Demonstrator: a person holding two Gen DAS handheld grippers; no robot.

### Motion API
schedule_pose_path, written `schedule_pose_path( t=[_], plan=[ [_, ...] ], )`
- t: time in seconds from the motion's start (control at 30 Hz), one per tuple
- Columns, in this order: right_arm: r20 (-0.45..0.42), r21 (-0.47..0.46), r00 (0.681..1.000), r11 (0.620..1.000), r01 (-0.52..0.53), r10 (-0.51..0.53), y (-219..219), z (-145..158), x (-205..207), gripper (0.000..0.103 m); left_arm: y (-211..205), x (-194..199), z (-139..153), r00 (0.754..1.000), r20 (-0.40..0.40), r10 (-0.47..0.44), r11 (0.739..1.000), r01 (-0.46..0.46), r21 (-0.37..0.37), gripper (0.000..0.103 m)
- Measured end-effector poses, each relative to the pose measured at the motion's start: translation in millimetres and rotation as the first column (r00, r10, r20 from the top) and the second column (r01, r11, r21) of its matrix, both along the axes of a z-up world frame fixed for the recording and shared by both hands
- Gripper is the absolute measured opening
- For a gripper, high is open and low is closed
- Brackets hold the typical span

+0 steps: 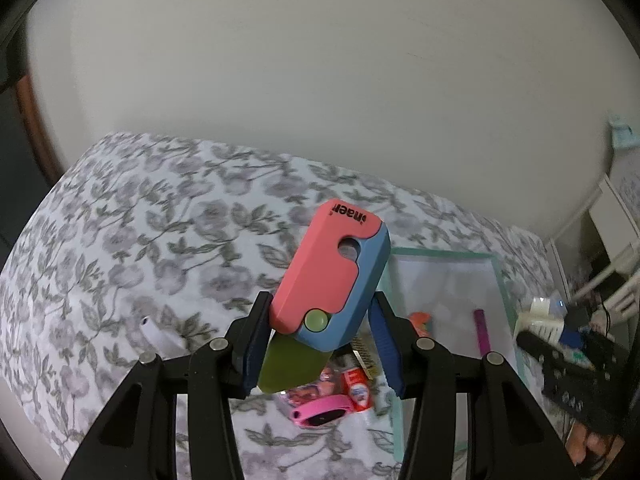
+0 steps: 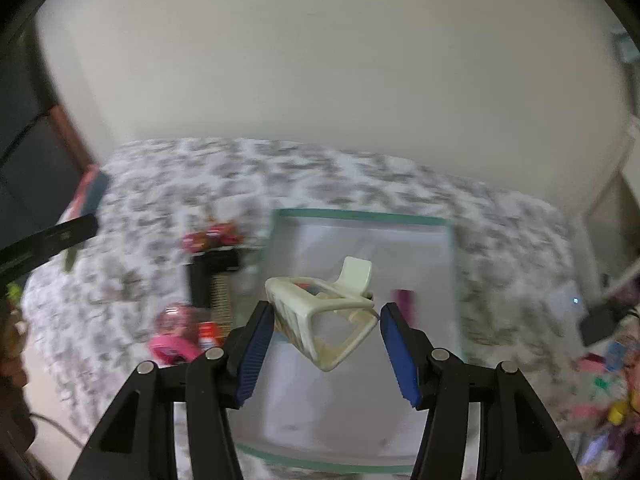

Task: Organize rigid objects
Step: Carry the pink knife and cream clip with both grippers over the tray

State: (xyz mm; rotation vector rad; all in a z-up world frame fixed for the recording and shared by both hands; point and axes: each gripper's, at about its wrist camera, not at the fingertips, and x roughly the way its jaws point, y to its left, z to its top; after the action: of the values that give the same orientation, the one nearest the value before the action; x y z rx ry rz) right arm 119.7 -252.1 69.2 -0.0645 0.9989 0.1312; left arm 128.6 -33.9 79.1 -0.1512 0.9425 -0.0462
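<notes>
My left gripper [image 1: 322, 300] is shut on a pink and blue toy knife [image 1: 336, 264], whose green blade [image 1: 292, 364] hangs down between the fingers, above the floral bedspread. My right gripper [image 2: 326, 312] is shut on a cream hair claw clip [image 2: 320, 320], held over the teal-rimmed tray [image 2: 360, 215]. That tray [image 1: 444, 255] lies just right of the knife in the left wrist view, which also shows the right gripper with the clip [image 1: 540, 318] at the far right. The left gripper's black finger [image 2: 48, 240] shows at the right wrist view's left edge.
A purple stick [image 1: 482, 334] and an orange item [image 1: 419, 320] lie in the tray. On the bedspread left of the tray are a pink wristband [image 1: 320, 412], a red glue tube [image 1: 356, 390], a black comb [image 2: 212, 276] and a white piece [image 1: 154, 330]. A pale wall stands behind.
</notes>
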Motion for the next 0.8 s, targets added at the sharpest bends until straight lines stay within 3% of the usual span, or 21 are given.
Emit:
schedule_pose_path(
  t=[0.23, 0.37, 0.6, 0.8],
  plan=[
    [-0.014, -0.069, 0.989, 0.987, 0.144, -0.145, -57, -9, 6, 0.058, -49, -3, -10, 0.992, -0.022, -0.12, 0.992, 0.121, 0.024, 0.05],
    [-0.044, -0.111, 0.975, 0.971, 0.211, -0.216, -81, -21, 9, 0.058, -83, -4, -27, 0.976, -0.073, -0.207, 0.977, 0.211, 0.044, 0.05],
    [-0.101, -0.132, 0.96, 0.96, 0.246, -0.259, -94, -49, 14, 0.058, -134, -7, -64, 0.935, -0.168, -0.313, 0.938, 0.332, 0.101, 0.05],
    [-0.156, -0.198, 0.951, 0.952, 0.235, -0.268, -88, -81, 21, 0.058, -151, -6, -105, 0.904, -0.275, -0.327, 0.924, 0.367, 0.107, 0.05]
  ],
)
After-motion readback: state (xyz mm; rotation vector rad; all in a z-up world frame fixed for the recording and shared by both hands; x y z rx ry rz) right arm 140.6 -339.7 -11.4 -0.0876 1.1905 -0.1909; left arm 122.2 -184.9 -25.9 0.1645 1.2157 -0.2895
